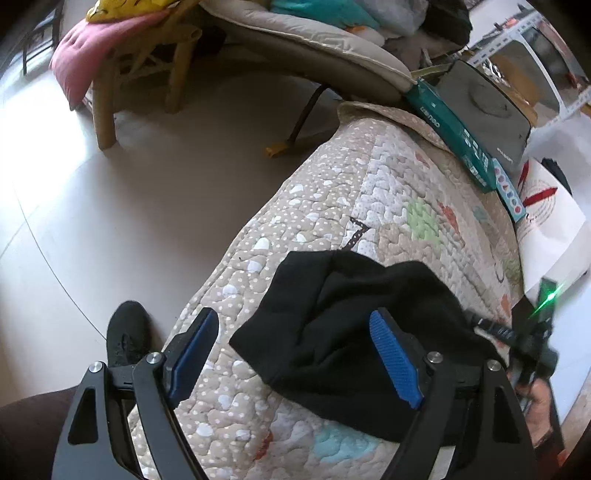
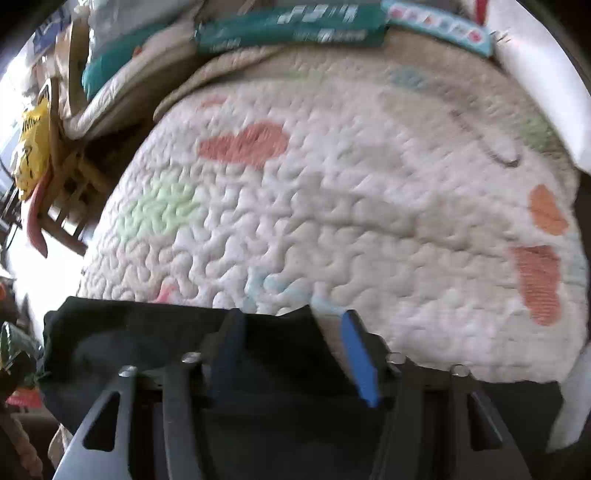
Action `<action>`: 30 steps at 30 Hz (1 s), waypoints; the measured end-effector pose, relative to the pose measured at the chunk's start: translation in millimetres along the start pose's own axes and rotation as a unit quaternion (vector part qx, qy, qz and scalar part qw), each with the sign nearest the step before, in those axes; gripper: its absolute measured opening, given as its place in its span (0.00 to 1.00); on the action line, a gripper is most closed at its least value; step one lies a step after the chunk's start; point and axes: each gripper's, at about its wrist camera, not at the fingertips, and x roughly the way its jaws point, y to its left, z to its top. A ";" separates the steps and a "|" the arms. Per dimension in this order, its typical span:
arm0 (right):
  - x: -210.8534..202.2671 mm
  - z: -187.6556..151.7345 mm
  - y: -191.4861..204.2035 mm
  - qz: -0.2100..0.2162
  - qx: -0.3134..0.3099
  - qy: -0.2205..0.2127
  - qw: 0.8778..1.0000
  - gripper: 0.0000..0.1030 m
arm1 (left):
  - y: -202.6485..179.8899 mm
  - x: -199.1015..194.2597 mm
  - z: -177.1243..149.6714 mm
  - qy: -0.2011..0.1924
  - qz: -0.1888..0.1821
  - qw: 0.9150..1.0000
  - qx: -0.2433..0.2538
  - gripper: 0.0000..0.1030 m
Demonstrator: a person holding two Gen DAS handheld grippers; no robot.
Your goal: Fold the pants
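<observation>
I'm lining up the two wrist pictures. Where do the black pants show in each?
Left wrist: black pants bunched at lower centre on the quilt.
Right wrist: pants along the bottom edge, lower left.
Shared landmark: the teal box at the quilt's far edge.

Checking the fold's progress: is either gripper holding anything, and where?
Nothing clamped. Left gripper gapes over the black pants; right gripper straddles their edge, pads apart.

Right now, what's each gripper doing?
Left gripper: open, black pants partly between its fingers, not gripped.
Right gripper: open, fingers apart over the black pants; blurred.
</observation>
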 end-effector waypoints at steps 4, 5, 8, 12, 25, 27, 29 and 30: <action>6.9 0.6 9.4 -0.019 -0.046 0.016 0.999 0.08 | -0.3 -0.3 5.8 -0.012 0.008 1.000 -0.009 0.81; 5.0 4.8 4.6 -0.022 -0.038 0.010 0.999 0.08 | 0.4 -0.8 6.7 -0.015 0.011 1.000 -0.011 0.81; 1.3 18.4 -10.4 -0.031 -0.007 -0.003 0.999 0.07 | 5.9 -0.5 8.3 -0.017 0.021 0.999 -0.020 0.81; 12.9 26.2 -8.8 -0.076 -0.013 0.001 0.997 0.07 | 15.5 1.9 9.8 -0.011 0.029 0.999 -0.039 0.81; -37.6 18.2 133.5 0.011 -0.157 -0.031 0.987 0.25 | 67.0 -20.9 21.6 -0.036 0.066 0.988 -0.135 0.81; -39.8 1.7 179.3 0.062 -0.196 -0.020 0.978 0.25 | 80.4 -31.0 25.7 -0.050 0.067 0.983 -0.161 0.81; -37.1 -16.4 217.5 0.085 -0.236 -0.013 0.968 0.25 | 93.8 -44.3 30.6 -0.069 0.063 0.979 -0.183 0.81; -37.5 -34.5 240.6 0.093 -0.266 -0.013 0.959 0.25 | 97.3 -49.0 32.0 -0.075 0.062 0.977 -0.189 0.81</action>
